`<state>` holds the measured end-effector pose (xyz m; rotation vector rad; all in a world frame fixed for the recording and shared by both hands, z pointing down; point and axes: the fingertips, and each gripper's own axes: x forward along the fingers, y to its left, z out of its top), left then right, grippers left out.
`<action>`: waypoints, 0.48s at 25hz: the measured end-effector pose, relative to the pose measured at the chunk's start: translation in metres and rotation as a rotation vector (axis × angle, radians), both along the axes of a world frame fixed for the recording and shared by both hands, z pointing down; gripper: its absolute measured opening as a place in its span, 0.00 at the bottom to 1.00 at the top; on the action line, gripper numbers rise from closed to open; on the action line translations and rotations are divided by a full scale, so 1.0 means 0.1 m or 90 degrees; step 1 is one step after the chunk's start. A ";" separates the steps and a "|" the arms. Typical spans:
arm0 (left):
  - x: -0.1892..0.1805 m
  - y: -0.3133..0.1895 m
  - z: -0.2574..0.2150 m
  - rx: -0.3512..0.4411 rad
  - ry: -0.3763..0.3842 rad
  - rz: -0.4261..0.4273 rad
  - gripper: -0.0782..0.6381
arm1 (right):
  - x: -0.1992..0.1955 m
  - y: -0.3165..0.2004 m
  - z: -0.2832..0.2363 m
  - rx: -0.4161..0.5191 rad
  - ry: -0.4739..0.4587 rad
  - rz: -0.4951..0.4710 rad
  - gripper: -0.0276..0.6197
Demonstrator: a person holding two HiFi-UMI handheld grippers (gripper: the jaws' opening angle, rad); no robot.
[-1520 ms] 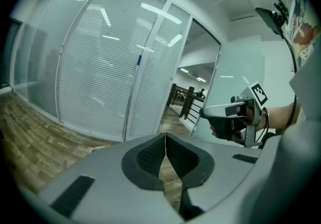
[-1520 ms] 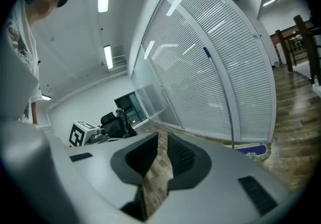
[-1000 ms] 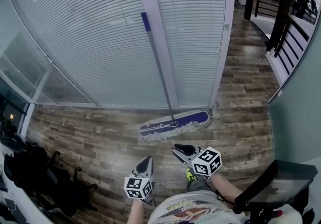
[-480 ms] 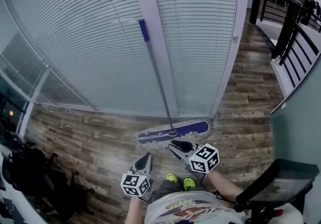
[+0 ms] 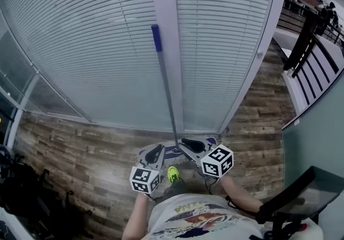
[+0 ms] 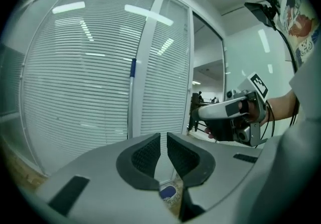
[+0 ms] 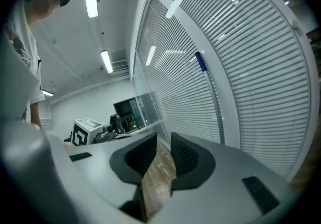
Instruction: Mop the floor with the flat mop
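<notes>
At the foot of the blinded glass wall [image 5: 91, 50], the fingers [image 6: 145, 155] of the left gripper [image 6: 163, 140] are sitting closed together with nothing between them. The fingers [image 7: 188, 157] of the right gripper [image 7: 164, 140] are likewise pressed shut and empty. Both grippers are pointing roughly level toward the wall.

Just ahead of them the flat mop is standing on the wooden floor [image 5: 80, 147]. Its mop head [image 5: 172, 151] is lying flat right in front of the person's feet, and its handle [image 5: 165, 88] is leaning up against the white post [image 5: 164, 13] between the two panes. From the head view the right gripper's tips are showing just beside the foot of the handle; whether they are touching it I cannot tell.

The handle is looking like a thin, stiff, smooth metal tube, so it is probably light but apt to slip or twist in a narrow pinch. The blue grip [image 5: 156, 37] at the top and a point lower on the shaft are seeming the sensible places for the two grippers. The fringed head is looking soft and likely to drag.

No bucket or other container is showing.
</notes>
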<state>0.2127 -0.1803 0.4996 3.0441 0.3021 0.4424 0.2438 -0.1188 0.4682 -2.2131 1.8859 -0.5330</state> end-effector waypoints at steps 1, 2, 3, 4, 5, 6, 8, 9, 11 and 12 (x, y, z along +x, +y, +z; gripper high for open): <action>0.19 -0.07 -0.07 0.003 0.011 0.009 0.13 | 0.16 -0.08 -0.06 -0.002 0.009 0.011 0.14; 0.38 -0.15 -0.14 0.001 0.024 0.015 0.13 | 0.33 -0.16 -0.12 -0.005 0.019 0.023 0.15; 0.57 -0.23 -0.21 -0.005 0.036 0.020 0.14 | 0.49 -0.24 -0.18 -0.008 0.027 0.033 0.16; 0.73 -0.32 -0.26 -0.012 0.046 0.023 0.17 | 0.64 -0.34 -0.22 -0.011 0.033 0.041 0.19; 0.89 -0.42 -0.30 -0.017 0.052 0.026 0.22 | 0.77 -0.45 -0.26 -0.015 0.039 0.049 0.23; 1.04 -0.54 -0.32 -0.016 0.055 0.030 0.27 | 0.90 -0.58 -0.29 -0.016 0.044 0.056 0.26; 1.33 -0.81 -0.32 0.000 0.060 0.038 0.30 | 1.17 -0.88 -0.31 -0.018 0.057 0.074 0.27; 1.48 -0.93 -0.30 0.009 0.063 0.042 0.31 | 1.31 -1.02 -0.30 -0.019 0.063 0.081 0.27; 1.79 -1.10 -0.29 0.022 0.066 0.049 0.32 | 1.60 -1.24 -0.35 -0.025 0.077 0.094 0.27; 1.95 -1.15 -0.32 0.028 0.066 0.052 0.34 | 1.75 -1.31 -0.40 -0.027 0.084 0.099 0.27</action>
